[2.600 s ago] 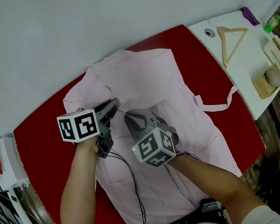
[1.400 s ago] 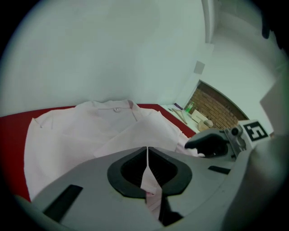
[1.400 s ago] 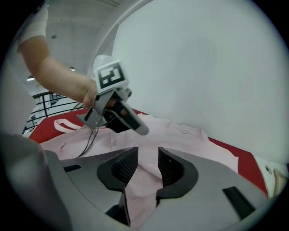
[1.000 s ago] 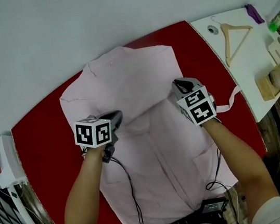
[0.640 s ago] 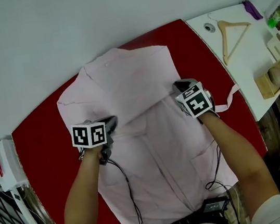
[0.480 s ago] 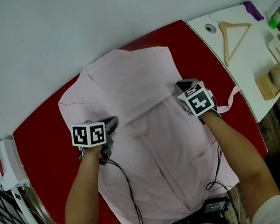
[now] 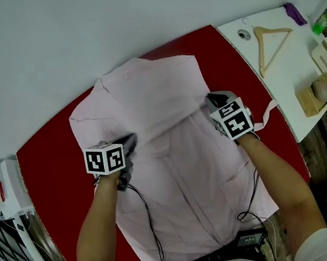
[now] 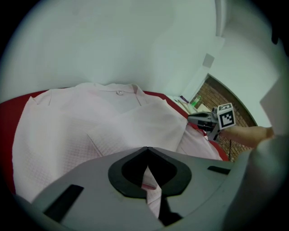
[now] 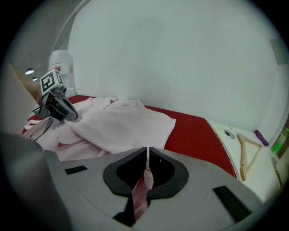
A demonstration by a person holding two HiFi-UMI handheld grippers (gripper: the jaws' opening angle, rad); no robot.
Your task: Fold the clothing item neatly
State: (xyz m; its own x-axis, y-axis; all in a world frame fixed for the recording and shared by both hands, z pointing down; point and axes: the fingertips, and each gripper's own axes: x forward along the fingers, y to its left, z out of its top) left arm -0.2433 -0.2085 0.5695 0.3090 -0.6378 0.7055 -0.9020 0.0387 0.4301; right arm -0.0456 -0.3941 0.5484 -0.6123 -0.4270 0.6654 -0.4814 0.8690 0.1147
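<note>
Across the head view, a pale pink shirt (image 7: 174,156) lies spread on a red table (image 7: 51,157), its collar toward 12 o'clock and its hem at 6 o'clock by the person. A flap of the upper part is turned over and runs crosswise between the two claws. The left claw (image 7: 129,141) sits at the shirt's 9 o'clock side and the right claw (image 7: 212,97) at its 3 o'clock edge, each with its marker cube facing up. A narrow pink strip of the garment trails off at 3 o'clock toward a white side table (image 7: 285,83), where a wooden clothes hanger (image 7: 269,42) lies at about 2 o'clock. From the left gripper view, the left claw's jaws are pressed together with a fold of the pink cloth pinched between them. The shirt fans out ahead with the collar and one button at 12 o'clock, and the right claw shows at 3 o'clock. From the right gripper view, the right claw's jaws are likewise nipped narrowly on a thin pleat of the pink cloth. The turned-over flap lies ahead toward 11 o'clock, the left claw hangs at 9 o'clock, bare red table lies at 1 o'clock, and the hanger rests at 4 o'clock.
</note>
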